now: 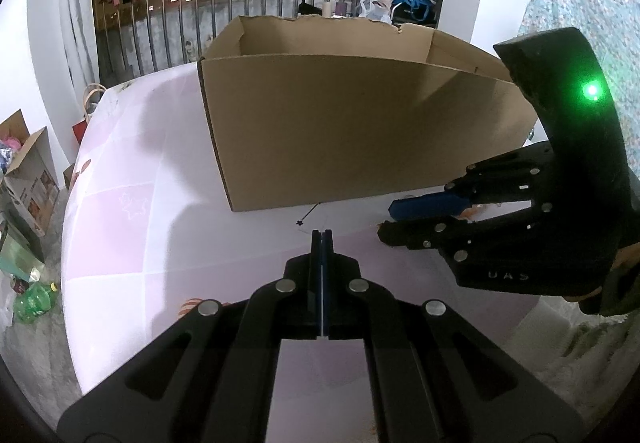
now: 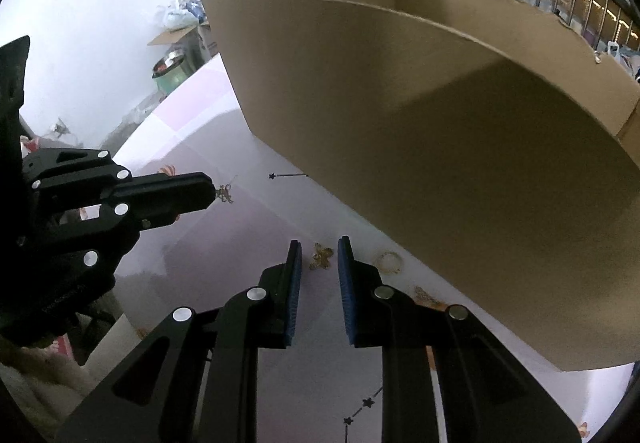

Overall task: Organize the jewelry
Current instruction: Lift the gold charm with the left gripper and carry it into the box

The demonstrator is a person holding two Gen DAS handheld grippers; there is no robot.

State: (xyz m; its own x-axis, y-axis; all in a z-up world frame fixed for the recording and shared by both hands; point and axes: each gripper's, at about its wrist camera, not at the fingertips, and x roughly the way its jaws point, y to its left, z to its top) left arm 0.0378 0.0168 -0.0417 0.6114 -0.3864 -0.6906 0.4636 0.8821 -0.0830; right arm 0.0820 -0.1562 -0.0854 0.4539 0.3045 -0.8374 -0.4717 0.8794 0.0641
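Observation:
A gold flower-shaped trinket (image 2: 320, 257) lies on the pink-and-white tablecloth (image 2: 248, 243), just in front of the big cardboard box (image 2: 440, 143). My right gripper (image 2: 320, 247) stands narrowly open over it, a blue pad on each side and neither one pressing. To its right lie a thin gold ring (image 2: 390, 261) and another gold piece (image 2: 424, 295) by the box wall. My left gripper (image 2: 210, 189) is shut on a small gold trinket (image 2: 225, 194) that dangles from its tip. In the left wrist view the left gripper (image 1: 321, 239) shows shut jaws, with the right gripper (image 1: 388, 221) off to its right.
The open-topped cardboard box (image 1: 360, 123) fills the far side of the table. Dark star-and-line prints (image 2: 288, 175) mark the cloth. The table edge curves away on the left, with boxes and a green bottle (image 1: 34, 301) on the floor below. A metal pot (image 2: 170, 69) stands beyond the table.

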